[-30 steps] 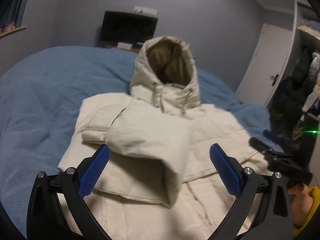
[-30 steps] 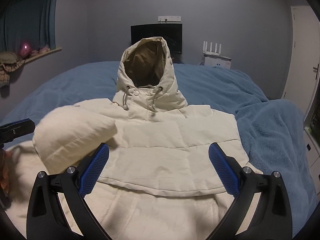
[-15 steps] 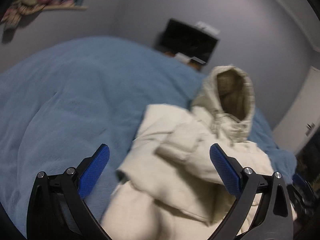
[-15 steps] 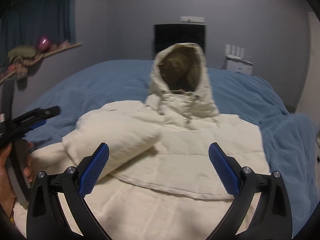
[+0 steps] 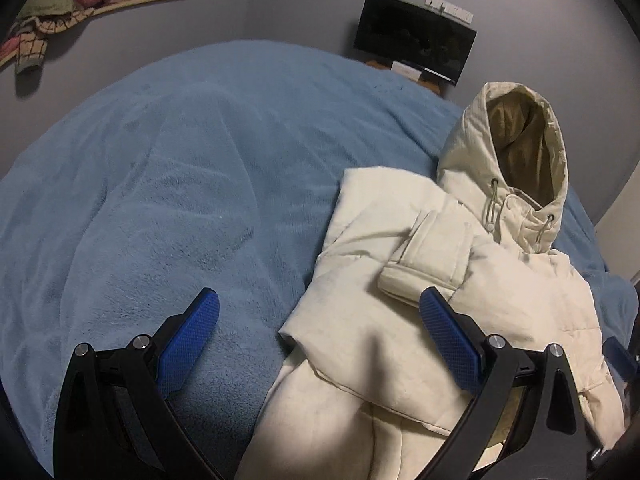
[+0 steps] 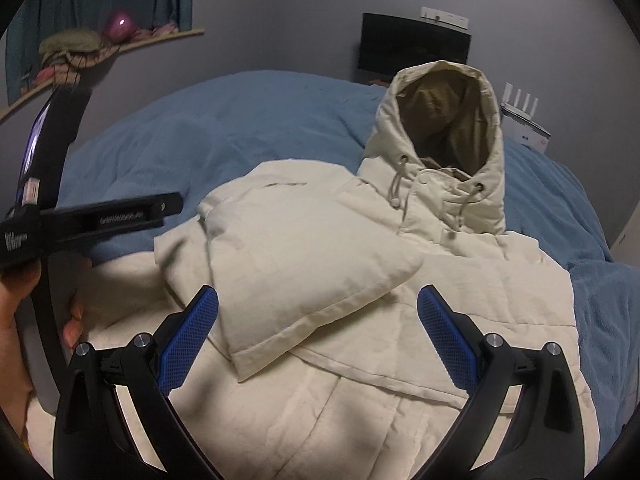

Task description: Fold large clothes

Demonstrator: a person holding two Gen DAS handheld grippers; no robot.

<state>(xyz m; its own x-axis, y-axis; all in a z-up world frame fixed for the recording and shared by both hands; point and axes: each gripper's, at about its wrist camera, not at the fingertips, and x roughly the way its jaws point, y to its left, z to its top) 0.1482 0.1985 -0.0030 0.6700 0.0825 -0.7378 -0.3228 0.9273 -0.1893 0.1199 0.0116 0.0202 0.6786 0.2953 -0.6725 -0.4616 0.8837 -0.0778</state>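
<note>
A cream hooded puffer jacket (image 6: pixel 420 312) lies face up on the blue blanket (image 6: pixel 224 120), hood (image 6: pixel 444 128) standing up at the far end. Its left sleeve (image 6: pixel 304 272) is folded across the chest. In the left wrist view the same jacket (image 5: pixel 400 320) fills the lower right, with the sleeve cuff (image 5: pixel 428 260) lying on it. My left gripper (image 5: pixel 320 340) hangs open over the jacket's left edge, holding nothing. My right gripper (image 6: pixel 318 338) is open above the folded sleeve's end, empty. The left gripper's body (image 6: pixel 92 220) shows at the left of the right wrist view, held by a hand (image 6: pixel 20 320).
The blue blanket (image 5: pixel 160 184) covers the bed, with wide bare room to the jacket's left. A dark screen (image 5: pixel 416 48) stands by the grey wall behind the bed. A shelf (image 6: pixel 100 44) with clothes and a pink lamp sits at upper left; a white router (image 6: pixel 524 120) at right.
The left gripper has swung left off the jacket's middle to its left edge, leaving the sleeve folded across the chest. The right gripper has shifted left and nearer the sleeve. Both stayed open.
</note>
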